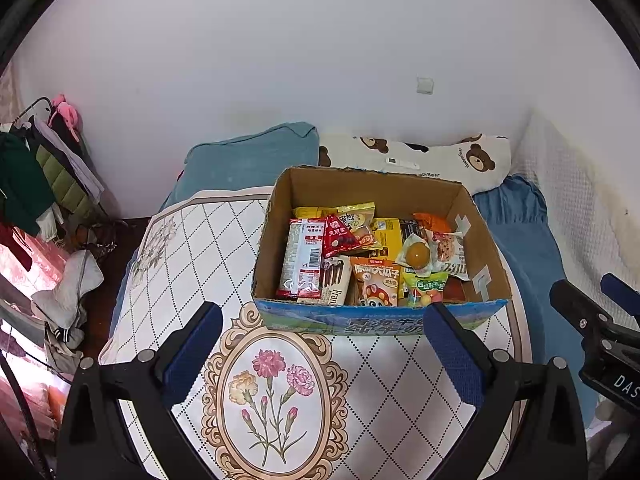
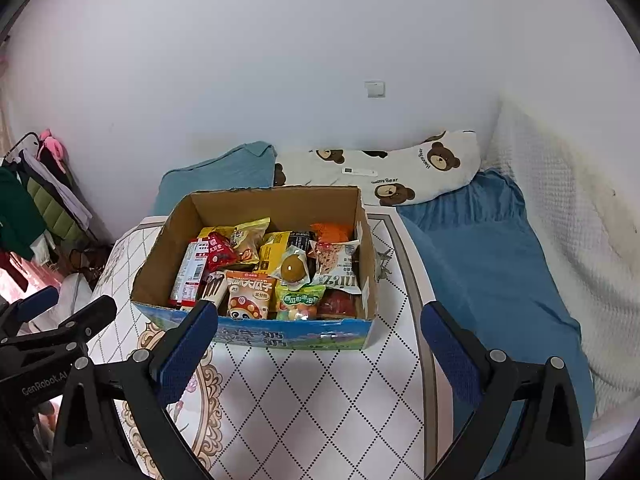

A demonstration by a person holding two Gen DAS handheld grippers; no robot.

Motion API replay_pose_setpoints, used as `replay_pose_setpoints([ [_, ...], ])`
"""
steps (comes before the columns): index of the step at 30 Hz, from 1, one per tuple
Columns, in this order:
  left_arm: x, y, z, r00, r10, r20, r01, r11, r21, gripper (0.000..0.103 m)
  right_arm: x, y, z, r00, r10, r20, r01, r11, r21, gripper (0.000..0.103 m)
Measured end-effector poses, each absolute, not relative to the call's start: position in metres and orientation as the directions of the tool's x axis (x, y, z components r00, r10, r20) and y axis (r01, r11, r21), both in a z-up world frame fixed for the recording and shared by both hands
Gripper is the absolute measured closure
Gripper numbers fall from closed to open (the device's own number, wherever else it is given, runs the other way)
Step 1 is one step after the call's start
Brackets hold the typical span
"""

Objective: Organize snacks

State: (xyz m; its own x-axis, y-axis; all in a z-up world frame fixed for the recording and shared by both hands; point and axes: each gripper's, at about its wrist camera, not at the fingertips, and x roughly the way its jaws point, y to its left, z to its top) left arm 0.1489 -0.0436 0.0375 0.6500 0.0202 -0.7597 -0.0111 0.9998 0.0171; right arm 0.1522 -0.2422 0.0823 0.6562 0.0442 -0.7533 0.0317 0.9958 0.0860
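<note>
- Looking through the left wrist cam first: my left gripper (image 1: 322, 350) is spread wide, nothing between the blue pads (image 1: 192, 354), holding nothing.
- Cardboard box (image 1: 276, 236) sits dead ahead of it, just past the fingertips, on the quilted floral mat (image 1: 276, 396). The right pad overlaps the box's blue printed front wall in this view; can't tell if it touches.
- Box is open-topped and packed with snacks: red-white long pack (image 1: 302, 258) at left, red triangular pack (image 1: 338, 234) behind it, orange seed bag (image 1: 376, 282) front centre, clear pack with an egg (image 1: 418, 256) to its right, green candy bag (image 1: 426, 290) at the front right.
- Right gripper (image 1: 600, 312) shows at the right edge, beside the box and clear of it; its opening can't be read from here.
- Right wrist cam: my right gripper (image 2: 320, 354) is also wide open and empty.
- Box (image 2: 160, 256) lies ahead and left of centre; the left pad (image 2: 188, 354) overlaps the front-left corner in this view, the right pad (image 2: 448, 354) is well off to the side over the mat (image 2: 320, 400).
- Same snacks visible: seed bag (image 2: 250, 294), egg pack (image 2: 292, 266), candy bag (image 2: 300, 300), white "nitiz" pack (image 2: 336, 264) against the right wall.
- Left gripper (image 2: 60, 316) pokes in at the left edge, near the box's front-left corner.
- Behind the box: teal pillow (image 2: 224, 176), bear-print pillow (image 2: 400, 172), blue sheet (image 2: 480, 248).
</note>
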Motion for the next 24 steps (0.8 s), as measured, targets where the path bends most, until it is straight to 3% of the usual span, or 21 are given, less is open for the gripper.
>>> replay_pose_setpoints([
  [24, 0.1447, -0.044, 0.0407, 0.659, 0.025, -0.752, -0.009, 1.0, 0.025, 0.0, 0.1498, -0.2437, 0.0839, 0.665, 0.057, -0.745, 0.02, 0.995, 0.093, 0.0],
])
